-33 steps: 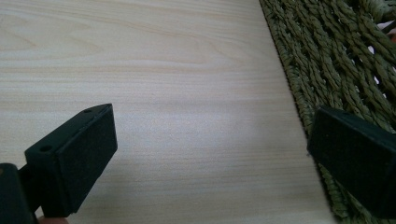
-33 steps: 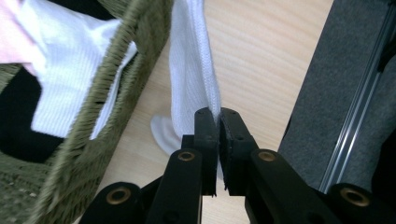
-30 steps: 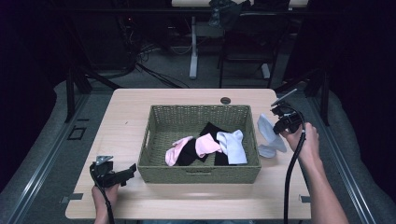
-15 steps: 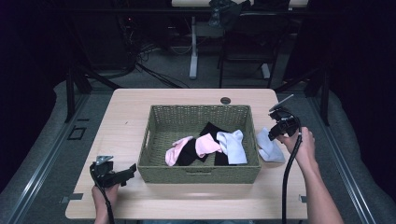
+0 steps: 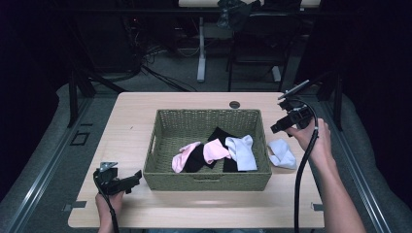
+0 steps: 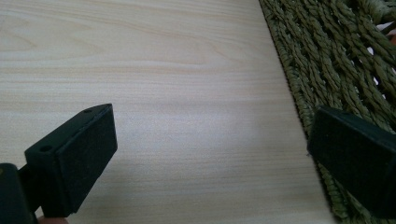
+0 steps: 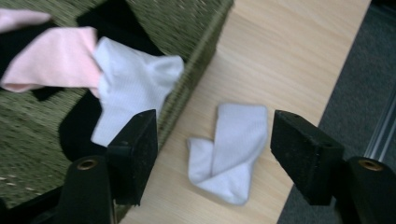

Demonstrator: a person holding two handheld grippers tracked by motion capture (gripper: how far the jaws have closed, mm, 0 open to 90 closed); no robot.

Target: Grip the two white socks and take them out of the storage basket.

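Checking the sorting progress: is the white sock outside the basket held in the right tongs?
No, the white sock lies loose on the table beneath the open right tongs.

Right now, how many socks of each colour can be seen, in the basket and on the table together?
White socks: 2, one in the basket, one on the table
Pink socks: 2
Black socks: cannot tell; they overlap
Total clearly countable: 4

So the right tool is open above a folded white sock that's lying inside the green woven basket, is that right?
Not quite. The right tool is open above the folded white sock, but that sock lies on the light wooden table, beside the green woven basket, not inside it. The right gripper view shows this, and the high view agrees.
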